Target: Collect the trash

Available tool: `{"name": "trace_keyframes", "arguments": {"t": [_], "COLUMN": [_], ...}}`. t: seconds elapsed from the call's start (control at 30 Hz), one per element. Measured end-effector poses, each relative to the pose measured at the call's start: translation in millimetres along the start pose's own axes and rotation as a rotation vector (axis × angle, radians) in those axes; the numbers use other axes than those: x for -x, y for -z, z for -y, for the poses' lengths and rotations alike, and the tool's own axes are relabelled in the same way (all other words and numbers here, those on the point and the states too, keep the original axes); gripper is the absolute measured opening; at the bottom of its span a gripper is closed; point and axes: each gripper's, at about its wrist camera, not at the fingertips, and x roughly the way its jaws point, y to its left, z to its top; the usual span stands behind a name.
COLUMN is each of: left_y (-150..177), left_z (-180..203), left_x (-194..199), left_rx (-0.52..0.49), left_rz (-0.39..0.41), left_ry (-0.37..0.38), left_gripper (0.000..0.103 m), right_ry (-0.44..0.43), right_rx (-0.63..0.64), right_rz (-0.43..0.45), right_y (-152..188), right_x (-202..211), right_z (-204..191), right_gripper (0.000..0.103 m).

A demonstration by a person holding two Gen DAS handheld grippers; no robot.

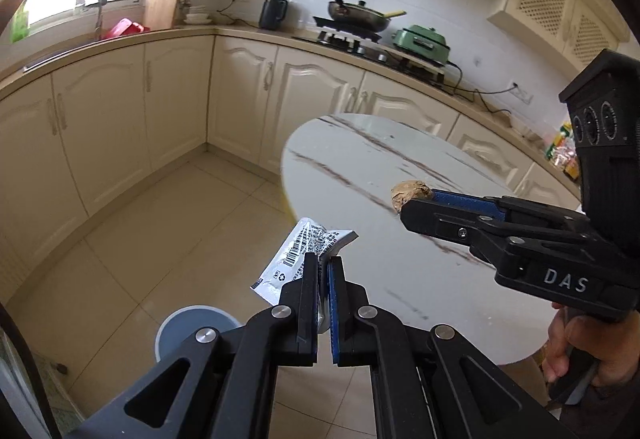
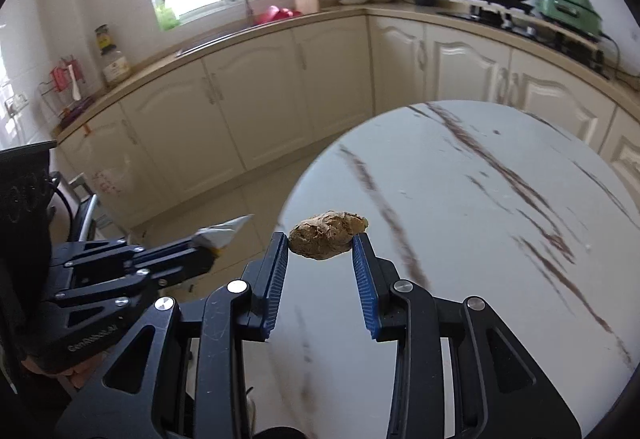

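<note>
My left gripper (image 1: 324, 261) is shut on a crumpled white wrapper (image 1: 300, 259) with a printed barcode, held over the tiled floor beside the table's edge. Below it stands a round grey-blue bin (image 1: 188, 331), partly hidden by the gripper's body. My right gripper (image 2: 322, 242) is shut on a brown crumpled lump (image 2: 326, 235), pinched between its blue pads above the round marble table (image 2: 480, 219). The left wrist view has the right gripper (image 1: 412, 204) coming in from the right with the lump (image 1: 410, 192) at its tip. Seen from the right wrist, the left gripper (image 2: 208, 245) holds the wrapper (image 2: 226, 231).
Cream cabinets (image 1: 120, 127) run round the room under a counter with a sink, a black kettle (image 1: 273, 12), a stove with a pan (image 1: 358, 17) and a green cooker (image 1: 420, 41). A hand (image 1: 580, 343) holds the right gripper's handle. Beige floor tiles (image 1: 160, 219) lie between table and cabinets.
</note>
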Motion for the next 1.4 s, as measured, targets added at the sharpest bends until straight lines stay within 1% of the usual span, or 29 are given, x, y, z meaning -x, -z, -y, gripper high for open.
{"name": "trace_keyframes", "arguments": {"t": [0.07, 0.17, 0.3, 0.47, 0.53, 0.67, 0.73, 0.8, 0.9, 0.97, 1.0, 1.03, 1.07, 1.13, 1.2, 1.3, 1.4], "left_y": [11.2, 30.2, 45.0, 60.2, 63.2, 64.9, 65.0, 62.8, 64.9, 66.2, 64.5, 63.4, 64.4, 64.9, 61.5, 56.0, 47.3], "left_z": [-25.6, -59.1, -101.5, -139.0, -153.3, -176.7, -180.5, -183.5, -197.9, -202.6, -206.3, -210.4, -212.7, -212.9, -209.4, -196.1, -178.4], "left_x": [10.5, 24.5, 16.6, -14.3, -28.0, -51.0, -58.9, -65.5, -75.1, -76.4, -80.5, -83.2, -82.4, -79.2, -75.9, -55.1, -24.6], "left_rx": [0.033, 0.081, 0.153, 0.203, 0.216, 0.241, 0.253, 0.27, 0.301, 0.32, 0.329, 0.34, 0.347, 0.358, 0.365, 0.357, 0.347], "left_rz": [-0.007, -0.032, -0.092, -0.176, -0.211, -0.259, -0.273, -0.278, -0.301, -0.309, -0.308, -0.312, -0.313, -0.302, -0.295, -0.261, -0.216], "left_ry": [-0.037, -0.078, -0.114, -0.132, -0.136, -0.14, -0.142, -0.139, -0.148, -0.162, -0.167, -0.176, -0.184, -0.184, -0.186, -0.219, -0.26], "left_gripper": [0.001, 0.001, 0.001, 0.0, 0.001, 0.001, 0.001, 0.001, 0.011, 0.027, 0.031, 0.039, 0.042, 0.046, 0.046, 0.046, 0.047], "right_ry": [-0.06, -0.12, -0.172, -0.165, -0.143, -0.125, -0.123, -0.122, -0.116, -0.104, -0.101, -0.099, -0.092, -0.085, -0.078, -0.087, -0.1], "right_rx": [0.021, 0.042, 0.04, 0.017, 0.012, -0.006, -0.025, -0.043, -0.069, -0.078, -0.084, -0.09, -0.094, -0.097, -0.095, -0.086, -0.068], "right_rz": [-0.019, -0.064, -0.147, -0.249, -0.282, -0.325, -0.34, -0.35, -0.361, -0.364, -0.365, -0.363, -0.359, -0.355, -0.343, -0.325, -0.298], "right_y": [-2.0, 1.1, 10.3, 26.7, 31.8, 36.3, 37.7, 39.5, 42.5, 43.7, 44.2, 44.0, 43.9, 43.3, 40.9, 35.5, 27.1], "right_x": [-22.6, -62.3, -120.6, -193.5, -218.8, -258.8, -274.5, -285.5, -299.4, -302.5, -303.2, -303.0, -302.8, -299.5, -294.3, -280.8, -260.2], "right_z": [-27.7, -62.7, -89.5, -95.4, -92.9, -85.2, -80.1, -72.1, -61.1, -54.0, -53.0, -50.1, -49.2, -47.2, -47.8, -53.4, -64.5], "right_gripper": [0.032, 0.032, 0.032, 0.032, 0.032, 0.033, 0.033, 0.033, 0.039, 0.043, 0.044, 0.044, 0.045, 0.049, 0.052, 0.052, 0.054]}}
